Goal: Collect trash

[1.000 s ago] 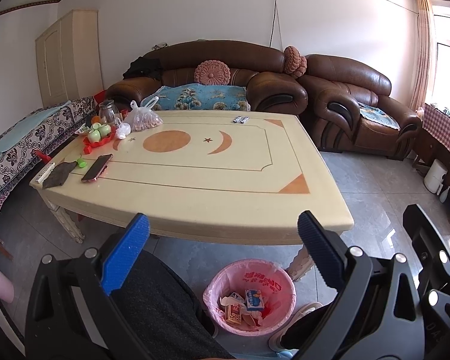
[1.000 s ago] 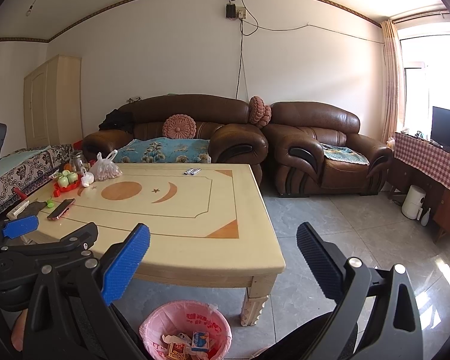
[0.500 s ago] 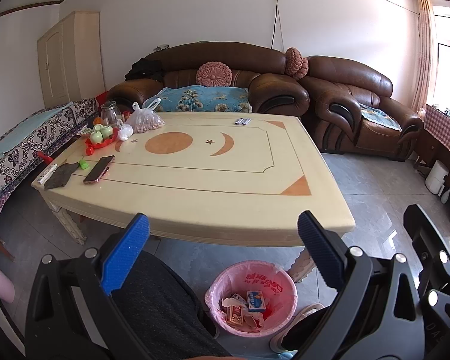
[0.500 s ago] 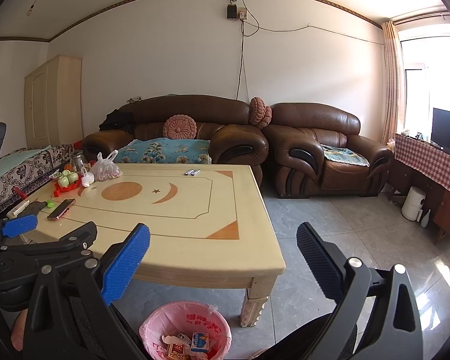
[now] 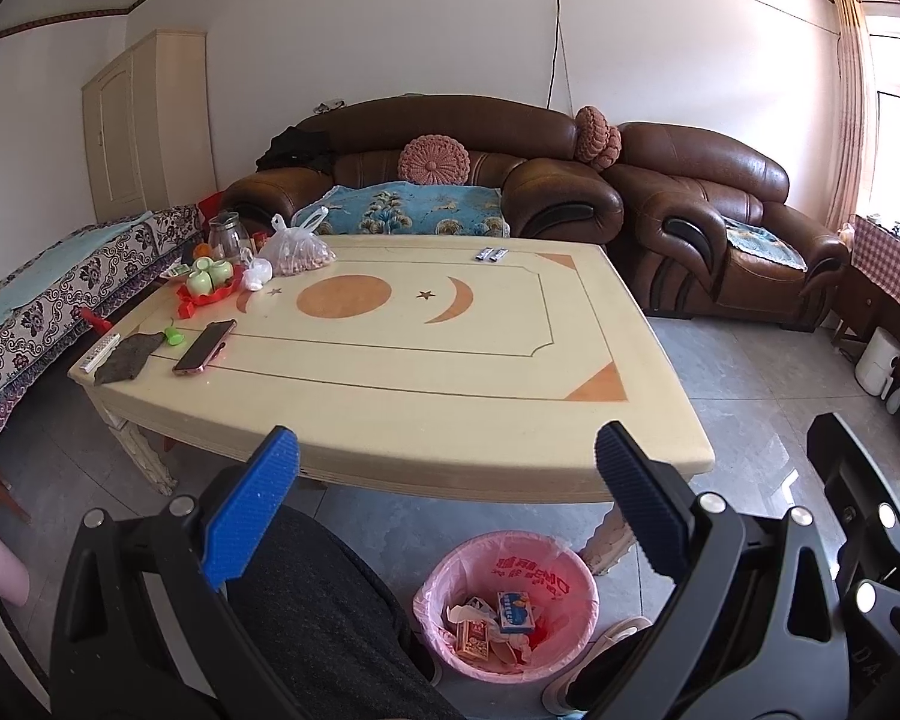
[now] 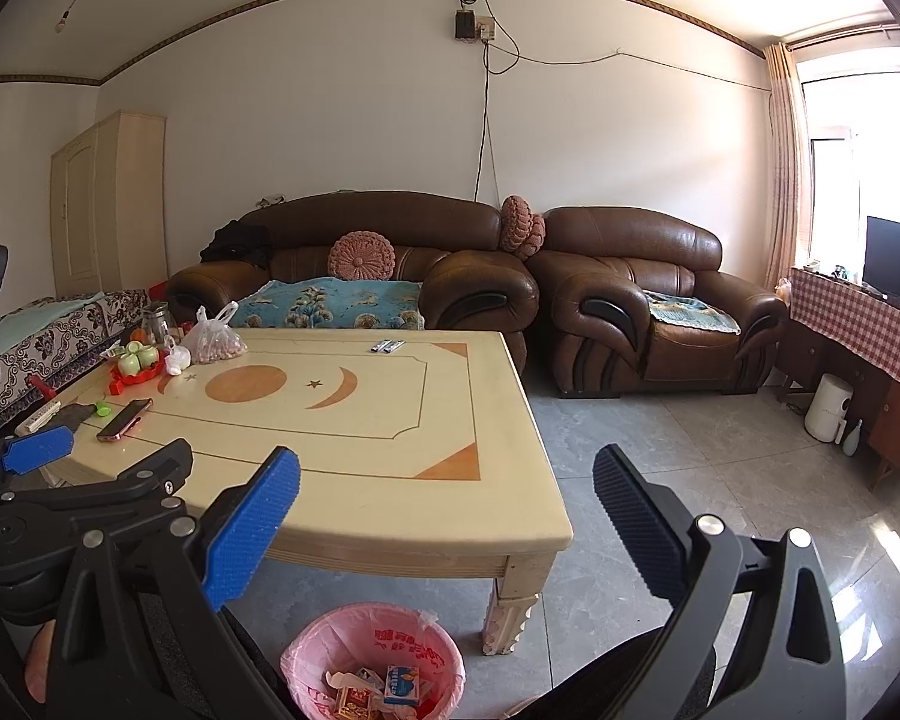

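Left claw (image 5: 447,468): your blue-padded fingers stand wide apart with nothing between them, held above the near edge of the tabletop (image 5: 390,396).
Right claw (image 6: 447,492): likewise spread and empty, near the tabletop's near right corner; the left claw shows at the left of this view.
Trash bin (image 5: 507,603): pink-lined, on the floor below the near edge of the tabletop, between your two claws; it already holds small cartons and crumpled paper.
Two small wrappers (image 5: 491,253): flat silvery strips lying side by side at the far edge of the tabletop, right of centre; they look like the only loose trash left.
Handling: judge them very light, thin and probably slippery; they lie flush, so a pinch from above may slide off.
Hold: close on a short end or a raised edge, one strip at a time, pads across the width.
White crumpled wad (image 5: 257,273): far left, touching the red tray; soft and compressible if it is trash, which you cannot tell from here.
Leave: phone (image 5: 204,347), bag of nuts (image 5: 297,252), green cups (image 5: 210,276).
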`<control>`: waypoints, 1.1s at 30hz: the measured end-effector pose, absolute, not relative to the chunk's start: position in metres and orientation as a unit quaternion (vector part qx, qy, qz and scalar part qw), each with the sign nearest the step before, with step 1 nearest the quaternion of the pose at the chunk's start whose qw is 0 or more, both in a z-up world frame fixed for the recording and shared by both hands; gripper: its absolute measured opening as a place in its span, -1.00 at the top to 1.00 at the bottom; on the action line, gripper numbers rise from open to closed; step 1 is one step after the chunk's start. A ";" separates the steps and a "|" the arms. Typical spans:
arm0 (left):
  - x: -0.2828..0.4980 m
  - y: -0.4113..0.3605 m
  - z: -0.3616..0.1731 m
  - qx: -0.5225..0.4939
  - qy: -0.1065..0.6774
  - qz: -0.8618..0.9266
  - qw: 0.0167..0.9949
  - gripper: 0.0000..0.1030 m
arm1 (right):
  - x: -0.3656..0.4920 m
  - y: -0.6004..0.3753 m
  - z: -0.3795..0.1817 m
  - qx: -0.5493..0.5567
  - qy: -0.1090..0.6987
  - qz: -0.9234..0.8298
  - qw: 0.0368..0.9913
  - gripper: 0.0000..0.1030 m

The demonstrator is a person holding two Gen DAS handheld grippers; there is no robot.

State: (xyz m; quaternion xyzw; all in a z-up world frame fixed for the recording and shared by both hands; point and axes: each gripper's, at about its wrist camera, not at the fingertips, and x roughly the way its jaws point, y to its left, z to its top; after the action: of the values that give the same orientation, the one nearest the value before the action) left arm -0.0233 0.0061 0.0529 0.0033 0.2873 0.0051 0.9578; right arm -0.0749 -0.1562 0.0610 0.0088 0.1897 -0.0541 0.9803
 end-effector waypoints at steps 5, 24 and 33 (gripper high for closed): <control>-0.021 0.007 0.052 0.002 0.293 -0.003 0.956 -0.88 | -0.074 -0.158 0.065 0.009 0.188 -0.054 0.981 -0.86; -0.022 0.006 0.052 0.003 0.295 0.000 0.956 -0.88 | -0.075 -0.160 0.064 0.009 0.187 -0.053 0.981 -0.86; -0.023 0.007 0.051 0.003 0.294 0.001 0.956 -0.88 | -0.075 -0.160 0.064 0.009 0.188 -0.053 0.981 -0.86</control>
State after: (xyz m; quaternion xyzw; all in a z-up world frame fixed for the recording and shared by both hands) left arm -0.0225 0.0066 0.0511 0.0034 0.2945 0.0007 0.9557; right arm -0.0751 -0.1597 0.0638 0.0088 0.1878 -0.0529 0.9807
